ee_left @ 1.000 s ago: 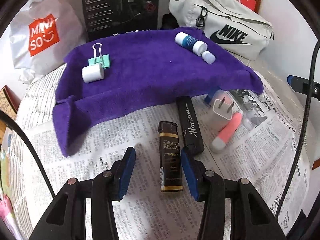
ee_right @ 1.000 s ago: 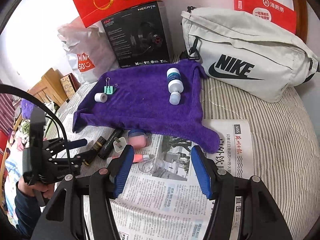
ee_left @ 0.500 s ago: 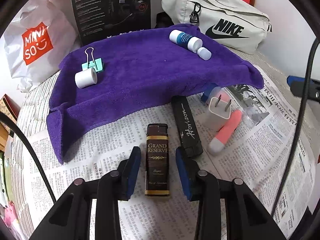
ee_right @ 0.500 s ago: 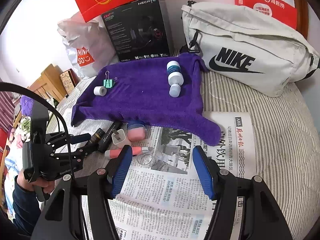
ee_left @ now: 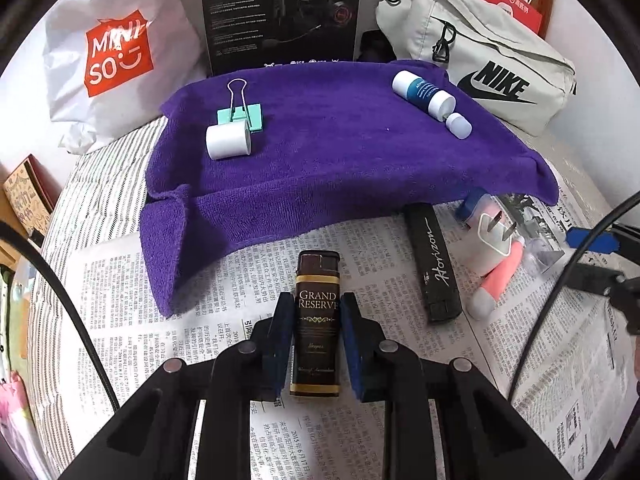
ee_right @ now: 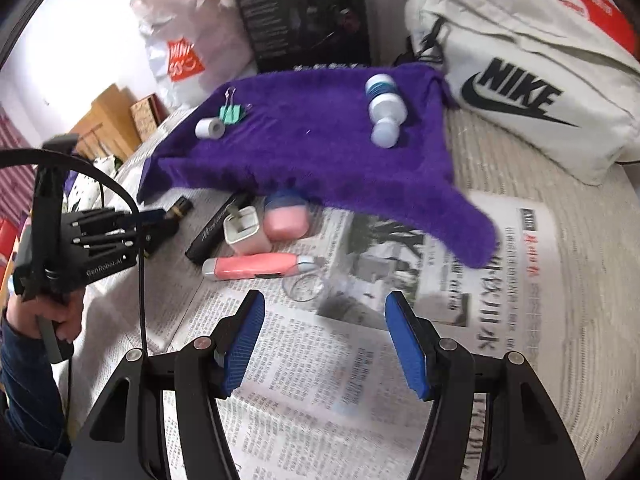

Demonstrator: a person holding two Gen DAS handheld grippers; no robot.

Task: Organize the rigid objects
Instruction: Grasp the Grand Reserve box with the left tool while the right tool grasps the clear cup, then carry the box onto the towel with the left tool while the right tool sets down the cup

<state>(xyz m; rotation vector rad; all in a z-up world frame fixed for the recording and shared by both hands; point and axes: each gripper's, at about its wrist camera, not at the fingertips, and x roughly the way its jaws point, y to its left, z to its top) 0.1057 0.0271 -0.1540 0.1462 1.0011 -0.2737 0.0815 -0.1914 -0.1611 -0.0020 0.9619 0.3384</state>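
Two grippers worked over a newspaper (ee_left: 400, 432) spread on a striped bed; a white Nike bag (ee_left: 492, 60) lay at the back right, beside a black headset box (ee_left: 280, 12); a purple towel (ee_left: 340, 160) lay in front of them, carrying a white tape roll (ee_left: 228, 140) touching a green binder clip (ee_left: 242, 114) at its left and a blue-and-white bottle (ee_left: 422, 92) with a small white cap (ee_left: 459, 125) at its right; the right gripper (ee_right: 324, 340) hovered with its jaws wide apart over bare newsprint, near a pink tube (ee_right: 256, 266); the left gripper (ee_left: 316, 344) had its blue pads pressed against both sides of the brown Grand Reserve lighter (ee_left: 317, 320), which lay flat on the paper just in front of the towel, left of a black Horizon case (ee_left: 434, 264).
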